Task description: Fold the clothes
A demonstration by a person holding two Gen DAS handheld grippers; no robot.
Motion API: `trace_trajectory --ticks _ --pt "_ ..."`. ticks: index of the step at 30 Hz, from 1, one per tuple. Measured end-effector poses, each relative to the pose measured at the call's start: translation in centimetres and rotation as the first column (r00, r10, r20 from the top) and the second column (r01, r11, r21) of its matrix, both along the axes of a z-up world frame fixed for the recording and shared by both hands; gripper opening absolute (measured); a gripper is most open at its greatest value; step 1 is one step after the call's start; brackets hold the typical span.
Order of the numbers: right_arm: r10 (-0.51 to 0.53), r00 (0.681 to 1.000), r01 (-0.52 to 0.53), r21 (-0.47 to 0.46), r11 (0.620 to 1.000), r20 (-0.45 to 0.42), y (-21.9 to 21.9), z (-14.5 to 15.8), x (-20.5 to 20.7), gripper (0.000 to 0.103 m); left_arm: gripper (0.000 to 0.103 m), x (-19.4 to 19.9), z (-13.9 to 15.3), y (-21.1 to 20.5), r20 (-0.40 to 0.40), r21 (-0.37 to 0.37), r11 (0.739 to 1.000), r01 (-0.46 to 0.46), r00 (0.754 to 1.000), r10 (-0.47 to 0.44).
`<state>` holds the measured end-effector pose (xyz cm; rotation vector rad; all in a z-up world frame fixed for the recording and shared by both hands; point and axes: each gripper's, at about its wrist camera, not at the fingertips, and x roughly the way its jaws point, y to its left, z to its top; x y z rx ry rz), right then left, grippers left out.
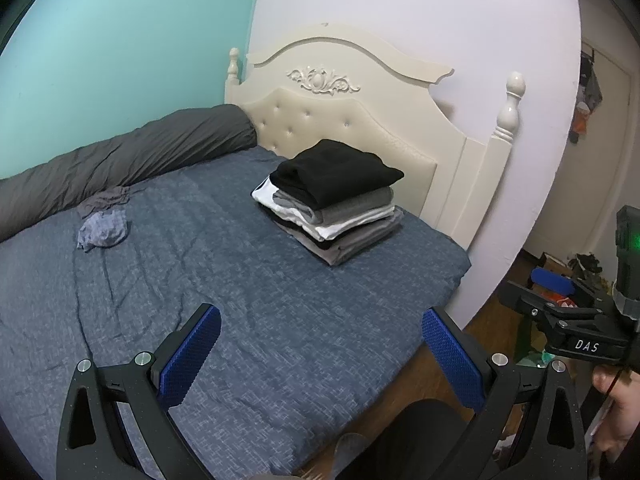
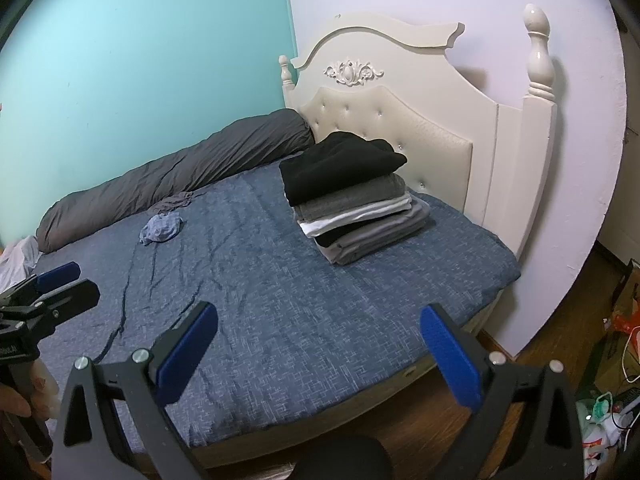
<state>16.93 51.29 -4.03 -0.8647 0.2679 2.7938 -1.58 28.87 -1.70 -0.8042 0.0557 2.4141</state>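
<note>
Hovering above the near part of the bed [image 1: 280,320], the left claw [image 1: 320,356] is held with its blue pads spread wide apart and nothing between them; the right claw [image 2: 320,356] is held the same way, apart and empty, just off the bed's near edge. A stack [image 1: 332,200] of folded clothes, black on top over grey and white layers, is set near the headboard [image 1: 360,120], probably so that the middle of the bed is left free as a folding surface. One small crumpled bluish garment [image 1: 102,232] is left unfolded toward the far side, just beside a long grey bolster [image 1: 120,160] laid along the wall. A little white cloth [image 2: 16,260] is seen at the left edge of the right view, and what it is cannot be told. Judging by the stack, most of the folding appears done, and the bluish garment is likely to be reached for next, well apart from both claws.
</note>
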Motion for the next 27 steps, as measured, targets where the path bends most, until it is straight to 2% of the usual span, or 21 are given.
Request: trace_trajectory --ticks 27 --pt "-0.004 1.0 0.004 -0.003 1.0 -0.001 -0.02 0.06 -0.02 0.103 0.103 -0.2 -0.12 -0.2 0.013 0.005 1.0 -0.007 1.0 0.007"
